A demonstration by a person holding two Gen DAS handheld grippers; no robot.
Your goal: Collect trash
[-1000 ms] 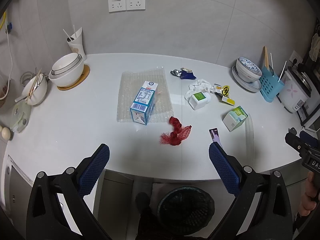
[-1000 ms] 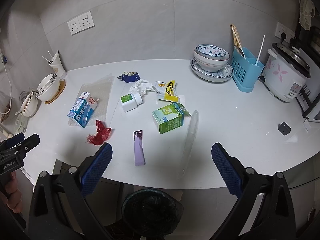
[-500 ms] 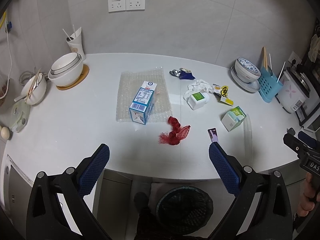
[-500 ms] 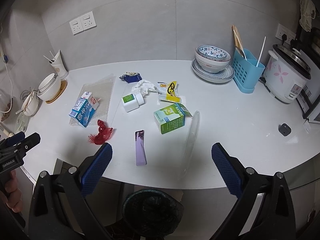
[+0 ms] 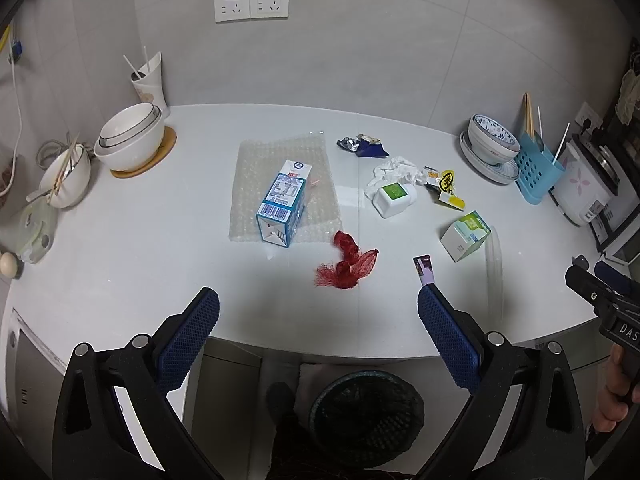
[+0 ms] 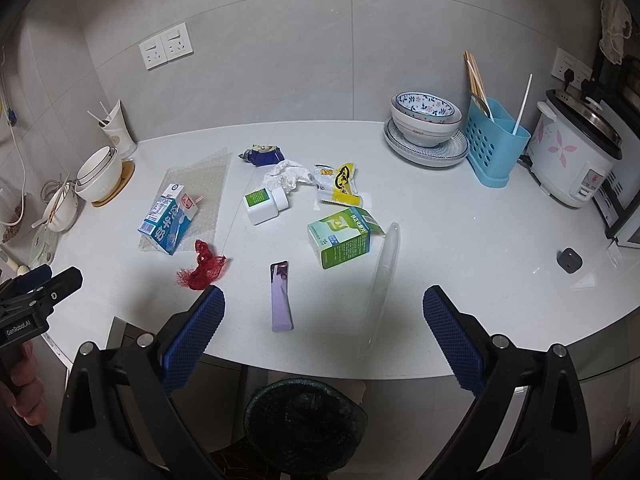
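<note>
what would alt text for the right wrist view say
An open claw hovers at the near edge of a white counter strewn with trash: a blue milk carton, red mesh netting, a purple sachet and a green box. A dark bin sits below.

Even, soft indoor light falls from above on the counter point(image 5: 120, 264), which reads bright with mild sheen and only faint shadows beside the carton point(image 5: 283, 208) and box point(image 6: 340, 236). Both fisheye views bend the wall tiles and counter edge and darken to black at the corners. Focus is sharp mid-frame; the bin point(image 6: 304, 420) under the counter sits in deep shade.
</note>
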